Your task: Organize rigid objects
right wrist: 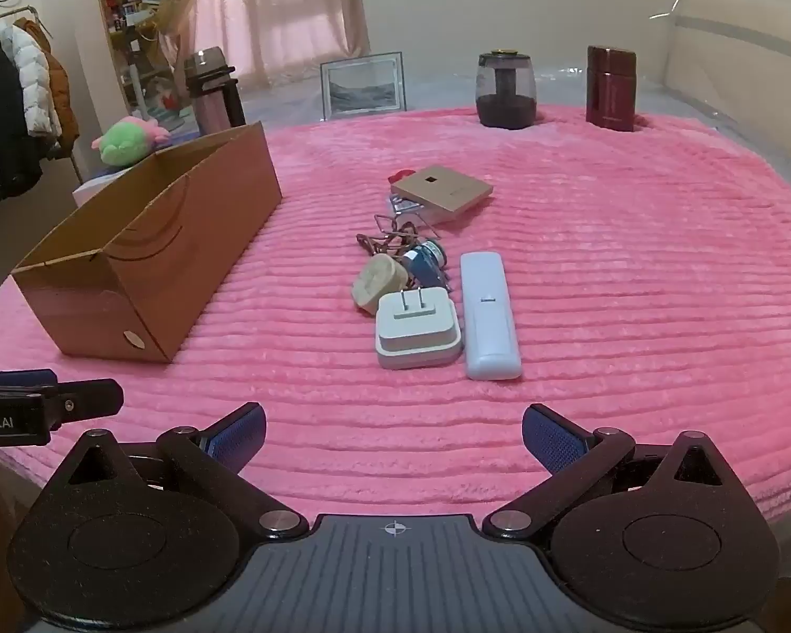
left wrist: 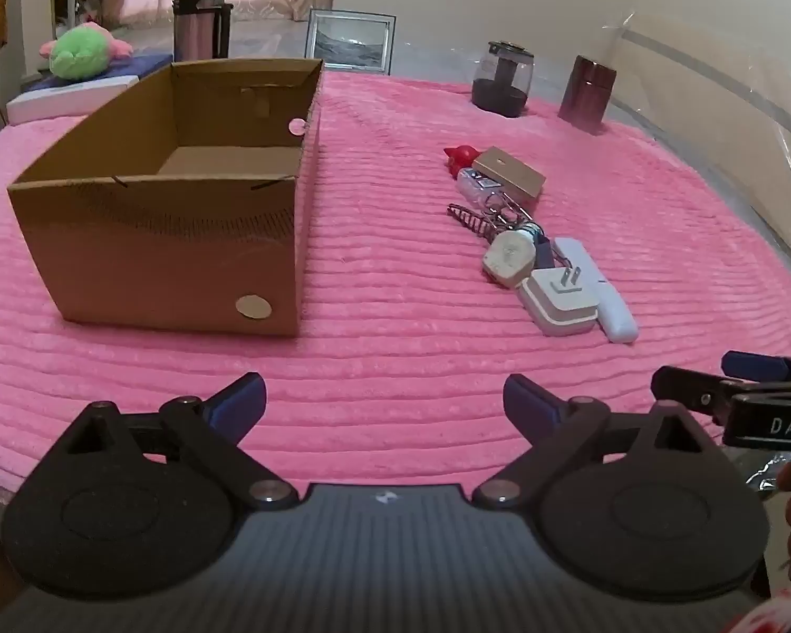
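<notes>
An open, empty cardboard box (left wrist: 184,242) (right wrist: 147,269) stands on the left of the pink cloth. To its right lies a row of small objects: a white plug adapter (left wrist: 559,300) (right wrist: 416,332), a white remote (left wrist: 601,290) (right wrist: 488,311), a cream round plug (left wrist: 506,258) (right wrist: 377,277), a blue-white small item (right wrist: 422,258), a wire spring (left wrist: 469,219), a flat brown card box (left wrist: 509,171) (right wrist: 443,192) and a red piece (left wrist: 461,155). My left gripper (left wrist: 385,401) is open and empty near the front edge. My right gripper (right wrist: 393,432) is open and empty, short of the adapter.
A glass jar (right wrist: 503,89), a dark red canister (right wrist: 609,87), a picture frame (right wrist: 364,84) and a thermos (left wrist: 200,10) stand at the back. A green plush (left wrist: 82,53) lies beyond the box. The cloth's edge runs just under both grippers.
</notes>
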Action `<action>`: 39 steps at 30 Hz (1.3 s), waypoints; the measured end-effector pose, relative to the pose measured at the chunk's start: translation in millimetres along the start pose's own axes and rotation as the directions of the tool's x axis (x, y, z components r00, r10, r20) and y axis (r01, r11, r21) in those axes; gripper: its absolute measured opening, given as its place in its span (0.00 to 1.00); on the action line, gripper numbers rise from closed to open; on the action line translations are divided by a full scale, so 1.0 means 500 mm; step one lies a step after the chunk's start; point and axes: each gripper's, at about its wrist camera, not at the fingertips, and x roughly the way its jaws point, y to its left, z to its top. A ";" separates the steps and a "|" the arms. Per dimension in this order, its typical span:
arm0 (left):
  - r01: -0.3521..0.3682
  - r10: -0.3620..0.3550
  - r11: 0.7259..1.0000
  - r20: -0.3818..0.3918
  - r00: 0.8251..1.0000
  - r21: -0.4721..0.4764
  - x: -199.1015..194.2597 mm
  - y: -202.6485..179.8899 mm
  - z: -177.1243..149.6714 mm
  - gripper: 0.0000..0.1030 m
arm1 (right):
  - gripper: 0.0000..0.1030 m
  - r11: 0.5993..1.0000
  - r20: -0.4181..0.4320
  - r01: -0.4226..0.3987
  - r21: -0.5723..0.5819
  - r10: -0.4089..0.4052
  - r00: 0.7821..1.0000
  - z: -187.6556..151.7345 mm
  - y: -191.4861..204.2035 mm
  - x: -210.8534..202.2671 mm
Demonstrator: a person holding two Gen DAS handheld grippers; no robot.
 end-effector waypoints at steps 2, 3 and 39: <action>0.002 -0.002 1.000 0.000 1.000 -0.011 -0.002 -0.001 0.001 0.92 | 0.98 1.000 0.004 0.000 -0.001 0.000 1.000 0.000 -0.001 -0.001; -0.001 0.001 1.000 0.002 1.000 -0.009 -0.003 -0.005 0.001 0.92 | 0.98 1.000 0.006 0.002 -0.002 -0.002 1.000 0.000 -0.002 -0.002; 0.027 -0.026 0.999 0.012 1.000 -0.031 -0.008 0.006 0.002 0.90 | 0.98 1.000 0.012 0.018 -0.021 -0.018 1.000 0.003 0.010 -0.009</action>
